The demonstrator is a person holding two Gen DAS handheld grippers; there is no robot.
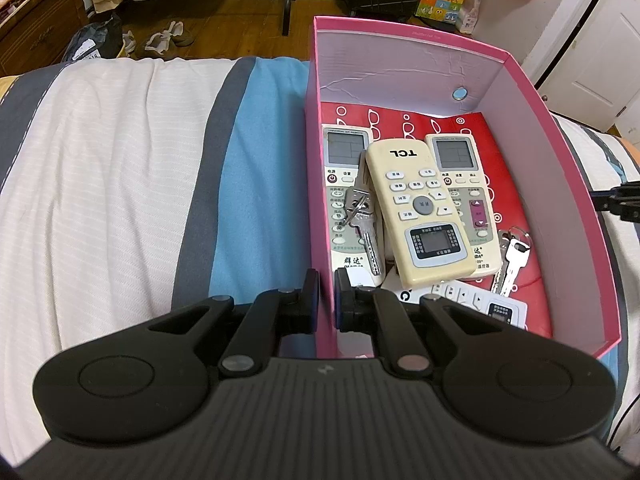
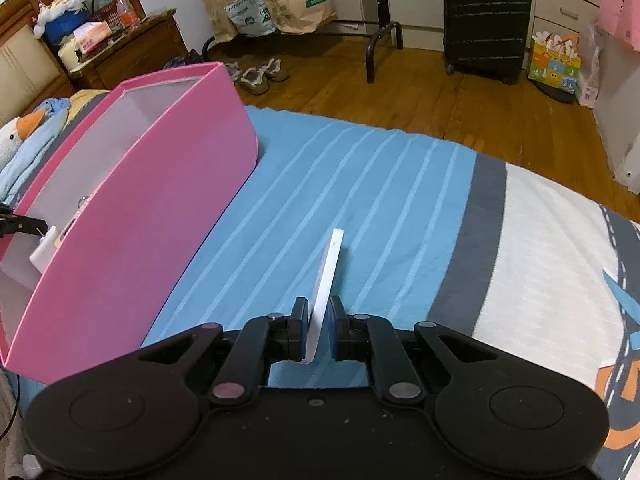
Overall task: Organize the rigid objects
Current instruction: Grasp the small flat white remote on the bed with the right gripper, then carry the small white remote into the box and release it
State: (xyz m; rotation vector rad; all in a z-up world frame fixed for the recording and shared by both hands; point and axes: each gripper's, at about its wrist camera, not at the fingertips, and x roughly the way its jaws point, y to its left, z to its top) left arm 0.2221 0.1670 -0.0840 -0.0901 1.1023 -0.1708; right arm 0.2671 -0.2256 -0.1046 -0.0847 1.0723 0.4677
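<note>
A thin white flat plastic slab [image 2: 329, 280], seen edge-on at lower centre of the right wrist view, stands tilted between the right tongs [image 2: 318, 330], whose blue-padded jaws pinch its lower end above the blue striped bedspread [image 2: 360, 184]. To the left in that view sits the tall pink cardboard box [image 2: 132, 232], its outer wall filling the left side. In the left wrist view the left tongs [image 1: 326, 300] are pressed together on the box's near left wall, one jaw outside and one inside. Inside the box, at right of centre, a cream TCL remote control [image 1: 420, 208] lies on top of two white universal air-conditioner remotes [image 1: 344, 184], one either side of it. A silver key on a ring [image 1: 362, 224] rests on the left one, and a second silver key [image 1: 512, 260] lies at the right on the red patterned booklet [image 1: 400, 118] lining the bottom. A flat white remote [image 1: 472, 300] lies at the near end.
</note>
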